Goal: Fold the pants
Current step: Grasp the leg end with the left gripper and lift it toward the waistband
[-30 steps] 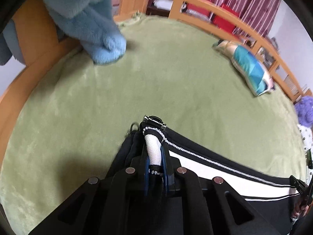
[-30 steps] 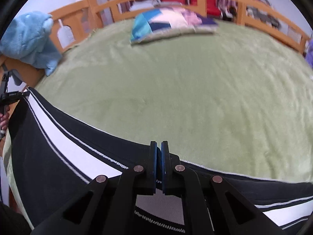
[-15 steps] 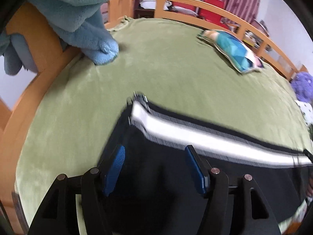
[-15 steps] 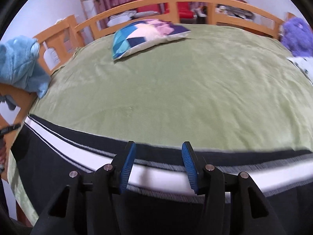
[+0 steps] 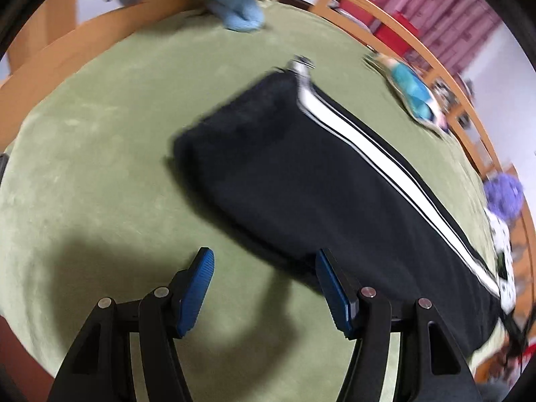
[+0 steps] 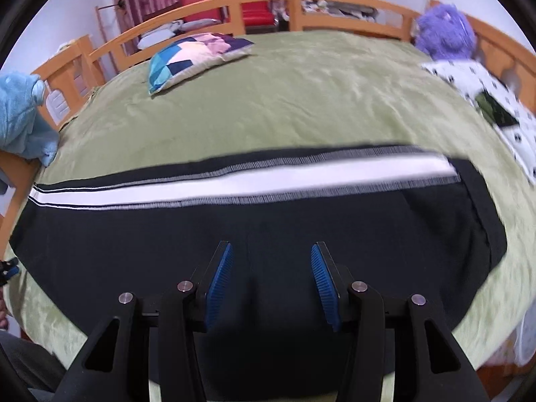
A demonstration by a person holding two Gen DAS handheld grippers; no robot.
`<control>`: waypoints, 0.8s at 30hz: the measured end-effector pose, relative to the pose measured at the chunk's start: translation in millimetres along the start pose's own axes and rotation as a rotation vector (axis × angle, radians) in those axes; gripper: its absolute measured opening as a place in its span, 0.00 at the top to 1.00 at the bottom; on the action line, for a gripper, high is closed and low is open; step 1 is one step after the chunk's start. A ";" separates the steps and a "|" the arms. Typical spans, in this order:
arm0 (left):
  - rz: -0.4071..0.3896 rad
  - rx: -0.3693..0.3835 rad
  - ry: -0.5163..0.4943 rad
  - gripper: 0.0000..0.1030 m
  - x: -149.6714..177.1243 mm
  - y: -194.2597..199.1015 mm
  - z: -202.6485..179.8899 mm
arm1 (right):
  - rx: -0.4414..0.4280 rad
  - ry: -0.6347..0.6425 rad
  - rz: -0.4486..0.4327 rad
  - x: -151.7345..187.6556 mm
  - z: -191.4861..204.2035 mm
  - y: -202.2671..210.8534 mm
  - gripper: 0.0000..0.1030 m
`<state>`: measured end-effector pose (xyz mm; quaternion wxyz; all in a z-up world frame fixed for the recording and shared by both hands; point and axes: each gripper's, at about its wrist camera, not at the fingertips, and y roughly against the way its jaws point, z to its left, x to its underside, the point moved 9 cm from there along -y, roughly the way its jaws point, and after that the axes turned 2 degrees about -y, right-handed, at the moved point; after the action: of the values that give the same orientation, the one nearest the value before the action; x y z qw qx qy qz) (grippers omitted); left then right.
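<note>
Black pants with a white side stripe lie flat and stretched out on the green bed cover; they also show in the right wrist view. My left gripper is open and empty, above the bed just short of the pants' near edge. My right gripper is open and empty, above the black cloth below the white stripe.
A wooden bed rail runs around the bed. A patchwork pillow lies at the far side. A blue plush hangs on the left rail. A purple plush and a spotted cloth lie at the right.
Both grippers were shut on the pants' striped edge a second ago. They let go, opened and drew back. The pants now lie flat on the bed.
</note>
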<state>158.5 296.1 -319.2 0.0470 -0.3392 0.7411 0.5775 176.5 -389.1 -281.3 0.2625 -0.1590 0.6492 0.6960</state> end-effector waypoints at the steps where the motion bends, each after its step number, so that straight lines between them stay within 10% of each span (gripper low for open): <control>1: -0.010 -0.009 0.009 0.41 -2.3 -2.7 3.9 | -0.002 -0.010 0.005 4.2 -3.3 1.3 0.53; 11: -0.080 -0.044 0.114 0.44 -61.3 -41.5 29.3 | 0.034 -0.122 -0.010 22.8 -37.8 8.4 0.53; 15: -0.068 0.012 0.189 0.77 -65.5 -42.1 34.3 | 0.044 -0.144 -0.041 14.5 -49.2 26.6 0.53; 24: -0.165 -0.082 -0.025 0.80 -103.1 36.1 -48.9 | 0.010 -0.114 -0.156 -36.1 -37.6 101.7 0.53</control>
<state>233.0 302.5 -225.8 0.0896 -0.3935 0.6858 0.6056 143.2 -433.9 -181.7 0.3534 -0.1680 0.6223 0.6780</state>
